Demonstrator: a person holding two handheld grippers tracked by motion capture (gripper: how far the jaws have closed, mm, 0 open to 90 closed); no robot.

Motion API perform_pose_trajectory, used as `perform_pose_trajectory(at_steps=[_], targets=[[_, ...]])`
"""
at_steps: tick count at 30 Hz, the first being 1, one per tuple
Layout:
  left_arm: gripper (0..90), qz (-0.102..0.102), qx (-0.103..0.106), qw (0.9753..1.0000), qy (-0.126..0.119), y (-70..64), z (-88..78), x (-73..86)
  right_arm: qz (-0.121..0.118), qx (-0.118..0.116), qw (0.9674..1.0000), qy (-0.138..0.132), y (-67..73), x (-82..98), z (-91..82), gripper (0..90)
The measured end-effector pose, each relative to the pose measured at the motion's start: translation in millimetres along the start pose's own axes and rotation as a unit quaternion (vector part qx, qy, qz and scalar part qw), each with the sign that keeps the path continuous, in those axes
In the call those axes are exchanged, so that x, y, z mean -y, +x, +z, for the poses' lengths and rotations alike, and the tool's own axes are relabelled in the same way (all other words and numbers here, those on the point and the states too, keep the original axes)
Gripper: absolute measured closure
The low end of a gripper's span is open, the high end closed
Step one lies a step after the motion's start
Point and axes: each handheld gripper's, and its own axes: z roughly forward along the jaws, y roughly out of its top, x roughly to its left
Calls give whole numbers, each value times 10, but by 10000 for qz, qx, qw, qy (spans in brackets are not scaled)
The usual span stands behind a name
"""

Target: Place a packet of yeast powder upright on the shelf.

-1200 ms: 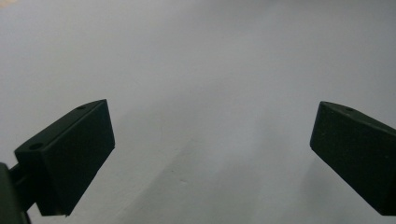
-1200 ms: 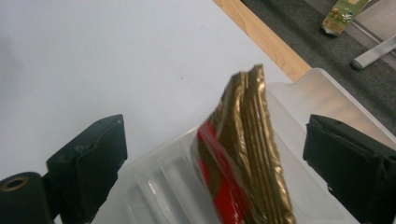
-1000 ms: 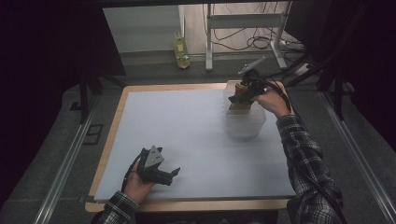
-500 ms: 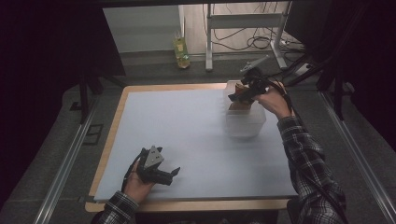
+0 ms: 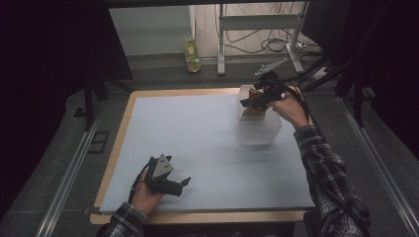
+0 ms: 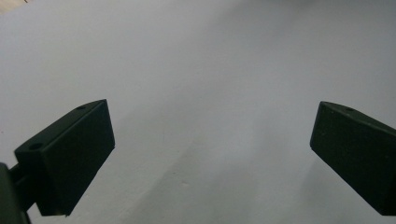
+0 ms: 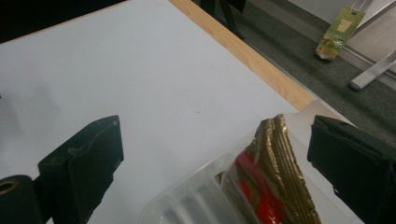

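1. On the table (image 5: 197, 133), white mat, clear plastic bin (image 5: 259, 129) at 2 o'clock.
2. In bin: gold-red packets (image 7: 275, 177) on edge, long axis toward far edge.
3. Right gripper (image 5: 257, 98) directly above, jaws apart, nearer hand.
4. Left gripper (image 5: 173, 183) at 7 o'clock, jaws apart, empty.

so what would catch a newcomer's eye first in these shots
Probably the red and gold packet standing in the clear plastic container at the table's far right, with the right gripper open above it. Next, the left gripper, also open, resting on the white table near its front left corner.
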Motion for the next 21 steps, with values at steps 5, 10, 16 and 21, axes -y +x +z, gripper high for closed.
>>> perform_pose_trajectory(at_steps=[5, 10, 16, 21], targets=[[0, 1, 6, 10000, 3, -2, 0, -1, 22, -12, 10000, -49, 23, -4, -29, 38], [0, 1, 4, 10000, 0, -1, -4, -1, 86, -1, 9999, -140, 47, -2, -85, 38], [0, 7, -6, 10000, -2, -4, -4, -2, 49, -4, 9998, -197, 103, 17, -153, 38], [0, 5, -15, 10000, -7, -7, -5, -5, 33, -5, 9997, -256, 164, 41, -200, 37]])
